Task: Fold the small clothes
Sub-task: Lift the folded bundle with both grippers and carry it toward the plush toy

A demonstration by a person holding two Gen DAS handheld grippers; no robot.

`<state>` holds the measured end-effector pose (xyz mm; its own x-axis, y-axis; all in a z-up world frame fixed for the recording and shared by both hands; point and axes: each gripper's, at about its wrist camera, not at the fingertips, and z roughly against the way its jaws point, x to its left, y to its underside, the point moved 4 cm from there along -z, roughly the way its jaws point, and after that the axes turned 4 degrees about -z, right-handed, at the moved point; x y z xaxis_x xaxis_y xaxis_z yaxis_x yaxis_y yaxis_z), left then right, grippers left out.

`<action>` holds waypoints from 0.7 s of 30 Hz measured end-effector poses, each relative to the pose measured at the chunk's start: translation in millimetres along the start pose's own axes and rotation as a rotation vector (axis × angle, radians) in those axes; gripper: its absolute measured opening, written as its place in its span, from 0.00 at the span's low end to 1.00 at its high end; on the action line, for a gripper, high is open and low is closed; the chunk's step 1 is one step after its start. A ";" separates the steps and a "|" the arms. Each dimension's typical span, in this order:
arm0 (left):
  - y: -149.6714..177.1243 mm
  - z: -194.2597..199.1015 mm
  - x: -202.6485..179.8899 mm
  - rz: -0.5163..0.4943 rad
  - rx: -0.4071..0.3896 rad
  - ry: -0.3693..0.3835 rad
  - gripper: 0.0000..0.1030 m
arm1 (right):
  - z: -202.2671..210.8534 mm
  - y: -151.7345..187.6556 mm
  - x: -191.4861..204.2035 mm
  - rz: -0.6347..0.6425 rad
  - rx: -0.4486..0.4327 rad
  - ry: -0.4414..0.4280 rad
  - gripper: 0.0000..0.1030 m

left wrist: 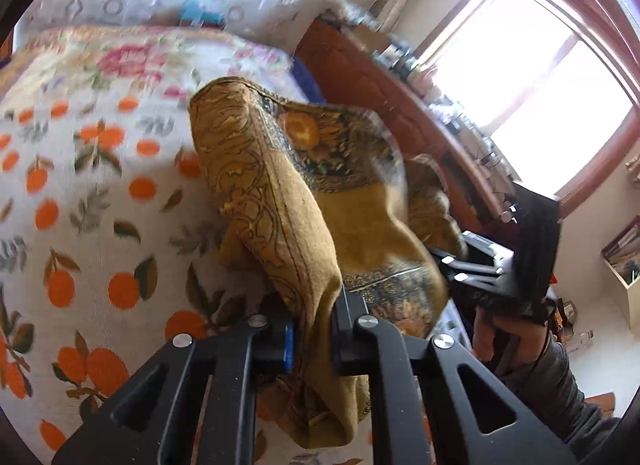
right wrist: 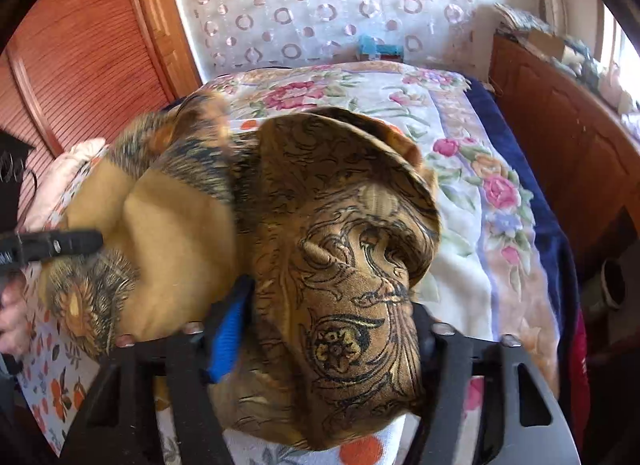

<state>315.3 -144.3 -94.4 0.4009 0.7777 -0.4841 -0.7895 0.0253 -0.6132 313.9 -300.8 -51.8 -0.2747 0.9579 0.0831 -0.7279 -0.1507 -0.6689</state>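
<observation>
A mustard-yellow cloth (left wrist: 304, 193) with dark paisley print hangs between my two grippers above the bed. My left gripper (left wrist: 314, 329) is shut on one edge of it; the fabric runs between the fingers and drapes over them. My right gripper (right wrist: 332, 329) is shut on another part of the same cloth (right wrist: 340, 249), which bunches over it and hides the fingertips. The right gripper also shows in the left wrist view (left wrist: 480, 265), at the cloth's far side. The left gripper shows in the right wrist view (right wrist: 52, 245) at the left edge.
Below lies a bed with an orange-fruit sheet (left wrist: 80, 205) and a floral blanket (right wrist: 460, 125). A wooden headboard (left wrist: 380, 85) with cluttered top runs along the right, under a bright window (left wrist: 520, 77). A wooden wardrobe (right wrist: 80, 45) stands left. A blue object (right wrist: 376, 50) sits by the curtain.
</observation>
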 end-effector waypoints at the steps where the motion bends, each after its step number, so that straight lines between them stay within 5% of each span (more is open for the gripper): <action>1: -2.6 5.1 -4.3 -0.017 -0.013 0.007 0.12 | 1.3 0.3 2.9 0.020 0.001 -0.002 0.45; 5: -15.4 26.4 -23.2 -0.080 -0.065 0.031 0.11 | 9.4 0.1 12.6 0.086 -0.005 0.008 0.26; 11: -35.3 86.6 -22.0 -0.120 -0.175 0.021 0.11 | 40.9 -23.2 37.6 0.138 -0.114 -0.015 0.23; 16: -34.6 148.4 5.2 -0.120 -0.278 -0.064 0.11 | 48.4 -63.1 90.4 0.222 -0.178 -0.080 0.23; 21: -20.1 229.8 62.3 -0.077 -0.399 -0.213 0.11 | 28.0 -107.4 187.5 0.380 -0.218 -0.169 0.23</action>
<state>249.4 48.1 31.2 0.3142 0.8958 -0.3142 -0.5033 -0.1235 -0.8552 323.0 -111.8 56.3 -0.6078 0.7889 -0.0904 -0.4120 -0.4106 -0.8134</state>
